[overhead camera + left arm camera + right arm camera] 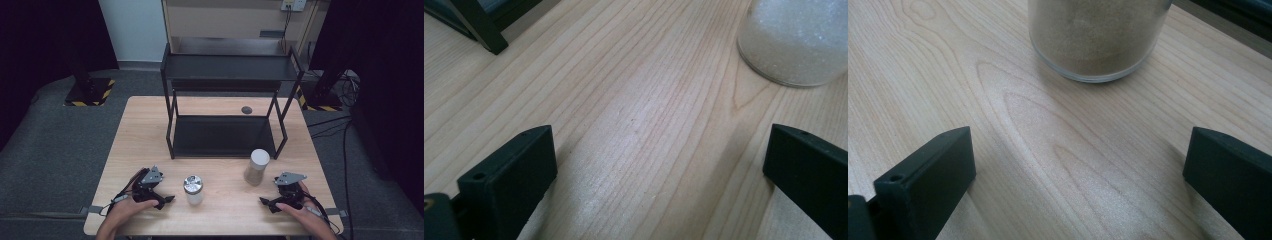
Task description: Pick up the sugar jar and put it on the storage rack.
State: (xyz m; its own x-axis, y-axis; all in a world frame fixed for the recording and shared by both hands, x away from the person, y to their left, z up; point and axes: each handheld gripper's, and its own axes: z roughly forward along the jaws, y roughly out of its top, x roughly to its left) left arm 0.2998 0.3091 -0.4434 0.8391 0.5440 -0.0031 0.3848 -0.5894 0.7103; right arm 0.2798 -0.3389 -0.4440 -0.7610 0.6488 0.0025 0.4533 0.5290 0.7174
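Glass jars stand upright on a pale wooden desk (150,125), both near the front edge. One jar with a shiny metal lid (193,189) holds white grains and sits left of centre. The other jar with a white lid (257,167) holds brownish powder and sits to the right and slightly farther back, close to the near right leg of a black two-tier metal shelf rack (227,100) that occupies the far half of the desk.

To the left of the metal-lidded jar, the left gripper (167,200) rests low over the desk in a person's hand, pointing right toward that jar. Its fingers (509,175) are spread wide apart with bare wood between them; in the left gripper view the jar's white-filled base appears ahead and to the right, apart from them.

To the right of the white-lidded jar, the right gripper (263,202) is held in the other hand, pointing left. Its fingers (928,180) are likewise spread wide, holding nothing, with the brown-filled jar base ahead and clear of them.

A small dark round disc (246,109) lies on the desk under the rack's top shelf.
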